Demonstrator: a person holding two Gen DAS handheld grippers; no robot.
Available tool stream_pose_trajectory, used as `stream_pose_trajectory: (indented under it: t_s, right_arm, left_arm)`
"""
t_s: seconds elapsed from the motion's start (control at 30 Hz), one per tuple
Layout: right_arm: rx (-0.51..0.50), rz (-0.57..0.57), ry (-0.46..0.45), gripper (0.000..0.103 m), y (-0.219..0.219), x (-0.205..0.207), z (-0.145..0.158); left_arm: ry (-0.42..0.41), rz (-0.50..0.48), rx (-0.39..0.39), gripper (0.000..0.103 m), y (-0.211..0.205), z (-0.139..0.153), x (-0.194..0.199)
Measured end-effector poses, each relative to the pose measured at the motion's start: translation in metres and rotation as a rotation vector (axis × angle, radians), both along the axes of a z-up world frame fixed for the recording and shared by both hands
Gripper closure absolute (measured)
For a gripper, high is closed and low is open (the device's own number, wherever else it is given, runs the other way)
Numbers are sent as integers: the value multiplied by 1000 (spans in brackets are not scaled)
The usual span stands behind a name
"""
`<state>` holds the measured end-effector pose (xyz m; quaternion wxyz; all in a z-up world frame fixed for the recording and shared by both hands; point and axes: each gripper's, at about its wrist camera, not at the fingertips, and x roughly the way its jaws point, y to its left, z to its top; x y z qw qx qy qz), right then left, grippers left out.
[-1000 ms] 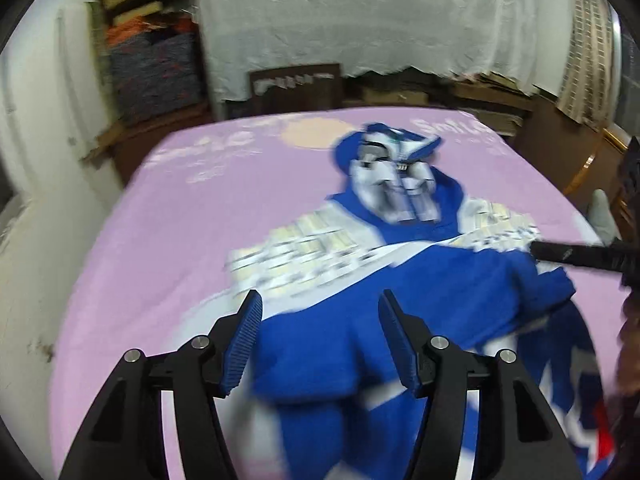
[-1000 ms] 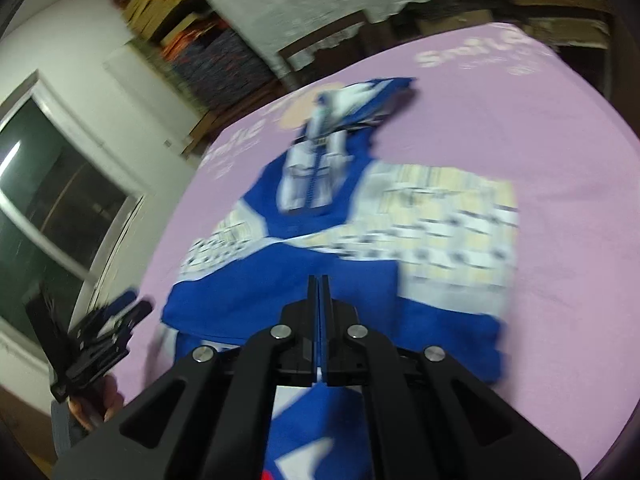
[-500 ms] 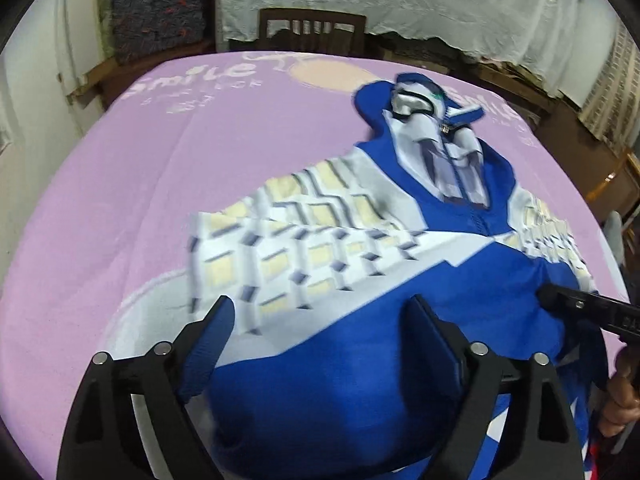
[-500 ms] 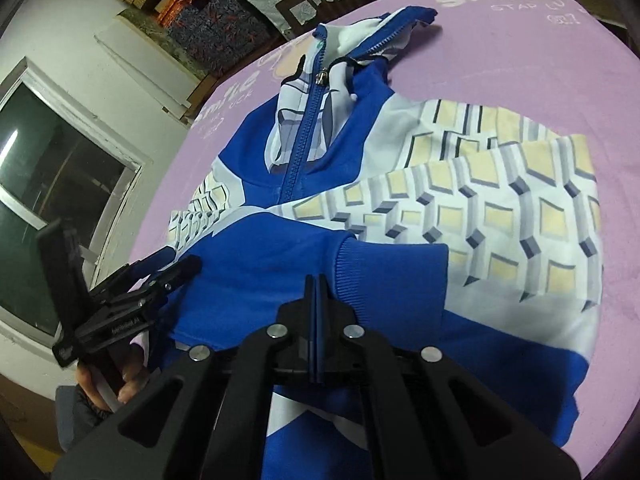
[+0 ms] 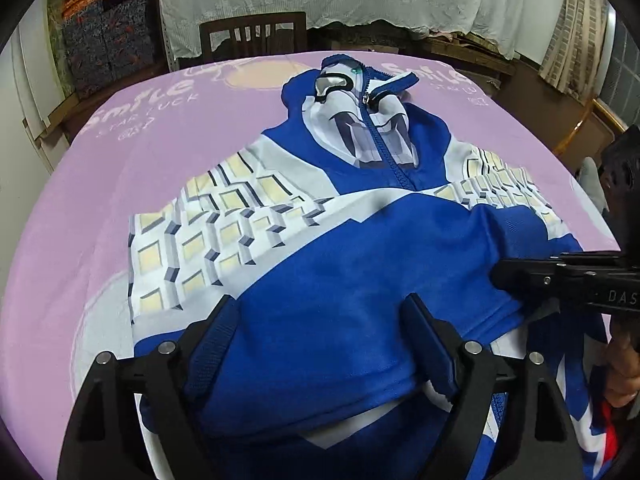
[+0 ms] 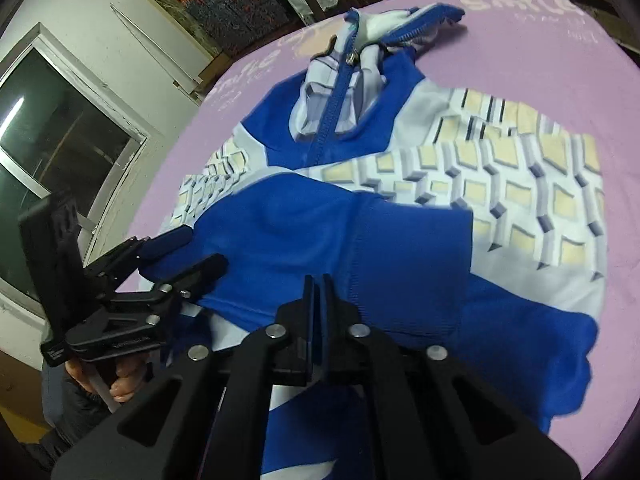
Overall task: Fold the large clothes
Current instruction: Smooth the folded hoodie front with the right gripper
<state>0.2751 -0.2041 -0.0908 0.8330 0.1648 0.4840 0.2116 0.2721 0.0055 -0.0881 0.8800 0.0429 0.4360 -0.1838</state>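
Blue and white zip jacket (image 5: 352, 248) is lying on the table (image 5: 100, 184), which is covered by a pink printed cloth (image 5: 168, 92). Collar and zipper (image 5: 380, 136) are pointing toward the far edge; hem is lying at the near edge. A blue sleeve is lying folded across the chest, its ribbed cuff (image 6: 408, 248) sitting on the patterned cream-and-grey panel (image 6: 520, 184).

Left gripper (image 5: 320, 340) is hovering over the blue sleeve fabric near the near edge, fingers (image 5: 216, 332) spread wide, nothing between them. From the right wrist view the same gripper (image 6: 192, 248) is showing at the jacket's left side, jaws parted, held by a hand (image 6: 116, 376).

Right gripper (image 6: 316, 292) is sitting with jaws pressed together; blue fabric is showing in the slit between them, so it appears to be pinching the sleeve just short of the cuff.

Containers: none on the table. Beyond the far edge, a dark wooden chair (image 5: 252, 34) is standing, and stacked patterned bundles (image 5: 108, 48) are filling a shelf at the far left corner; their contents cannot be told.
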Motion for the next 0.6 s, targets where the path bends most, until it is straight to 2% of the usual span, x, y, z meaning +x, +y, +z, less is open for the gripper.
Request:
stream_pose_trajectory:
  t_s: [0.1, 0.2, 0.27, 0.33, 0.4, 0.47, 0.6]
  right_arm:
    - [41, -6, 5, 102, -5, 0, -1]
    - [86, -31, -22, 95, -17, -3, 11]
    - [132, -63, -64, 75, -28, -3, 29]
    - [134, -115, -103, 46, -39, 6, 52]
    - [117, -155, -122, 37, -48, 21, 68]
    - [85, -216, -122, 33, -59, 44, 80]
    - [3, -293, -91, 33, -71, 95, 79]
  left_arm:
    - [6, 22, -31, 18, 5, 8, 0]
    - [-23, 5, -81, 18, 7, 28, 0]
    - [-55, -1, -62, 18, 5, 38, 3]
    - [-52, 1, -47, 18, 2, 35, 10]
    - [-11, 17, -37, 18, 2, 19, 22]
    - [31, 38, -55, 16, 5, -3, 30]
    - [7, 23, -15, 6, -3, -2, 23]
